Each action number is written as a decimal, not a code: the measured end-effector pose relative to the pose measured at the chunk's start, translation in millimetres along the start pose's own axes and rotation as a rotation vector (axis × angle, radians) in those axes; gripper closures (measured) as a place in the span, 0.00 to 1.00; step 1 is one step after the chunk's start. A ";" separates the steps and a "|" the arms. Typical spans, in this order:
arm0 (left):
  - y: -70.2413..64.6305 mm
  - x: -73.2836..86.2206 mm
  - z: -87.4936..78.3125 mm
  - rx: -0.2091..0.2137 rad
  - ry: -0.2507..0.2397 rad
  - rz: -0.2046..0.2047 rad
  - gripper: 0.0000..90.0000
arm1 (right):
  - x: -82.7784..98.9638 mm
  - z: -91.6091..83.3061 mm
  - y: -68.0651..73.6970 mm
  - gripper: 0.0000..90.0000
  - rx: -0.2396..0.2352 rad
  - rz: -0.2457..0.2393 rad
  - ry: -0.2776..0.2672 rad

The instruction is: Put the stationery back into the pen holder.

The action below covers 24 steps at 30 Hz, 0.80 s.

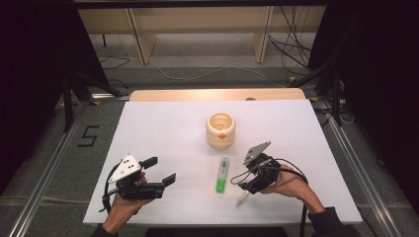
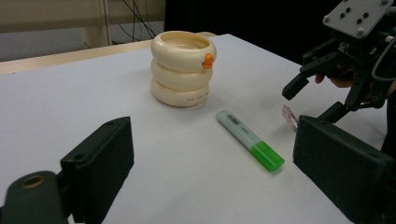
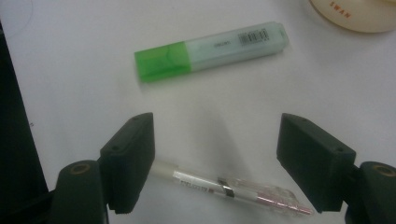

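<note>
A clear pen (image 3: pixel 229 189) with a white end lies on the white table (image 1: pixel 163 123), directly between the spread jaws of my right gripper (image 3: pixel 217 140), which hangs just above it, open and holding nothing. In the high view the pen (image 1: pixel 242 198) is near the front edge, under the right gripper (image 1: pixel 248 187). A green-capped highlighter (image 1: pixel 222 174) lies just left of it. Behind stands a cream ribbed cup (image 1: pixel 221 129) with an orange spot. My left gripper (image 1: pixel 160 170) is open at the front left, empty, pointing toward the cup (image 2: pixel 183 74) and highlighter (image 2: pixel 250 145).
The table ends at a wooden strip (image 1: pixel 217 94) at the back. Beyond are floor cables (image 1: pixel 207 74) and shelf legs. Dark curtains flank both sides. From the left gripper view, the right gripper (image 2: pixel 314 99) hovers over the pen (image 2: pixel 289 116).
</note>
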<state>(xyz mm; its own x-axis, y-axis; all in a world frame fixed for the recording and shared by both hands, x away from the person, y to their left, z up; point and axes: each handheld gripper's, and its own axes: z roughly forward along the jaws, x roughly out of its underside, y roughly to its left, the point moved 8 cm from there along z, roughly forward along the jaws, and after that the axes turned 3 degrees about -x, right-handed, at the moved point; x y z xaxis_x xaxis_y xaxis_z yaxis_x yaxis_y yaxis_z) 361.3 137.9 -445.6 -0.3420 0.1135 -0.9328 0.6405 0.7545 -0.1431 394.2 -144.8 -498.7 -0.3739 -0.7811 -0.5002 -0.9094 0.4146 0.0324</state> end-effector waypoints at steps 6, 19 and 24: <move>-0.1 -0.1 0.0 0.000 0.000 0.002 0.13 | 7.0 2.1 -4.2 0.39 0.014 0.033 0.011; -0.1 0.0 0.1 0.000 0.000 0.000 0.13 | 18.9 1.8 -0.7 0.39 -0.006 -0.010 0.055; -0.2 -0.1 0.4 0.000 -0.002 -0.002 0.13 | 21.4 4.5 4.4 0.39 -0.023 -0.040 0.078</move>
<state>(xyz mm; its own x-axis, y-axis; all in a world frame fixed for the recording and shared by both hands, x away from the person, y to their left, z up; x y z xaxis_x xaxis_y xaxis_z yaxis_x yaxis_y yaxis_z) 361.5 137.5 -445.6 -0.3425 0.1107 -0.9330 0.6394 0.7550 -0.1451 383.1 -157.6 -513.1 -0.3498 -0.8311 -0.4324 -0.9273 0.3727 0.0339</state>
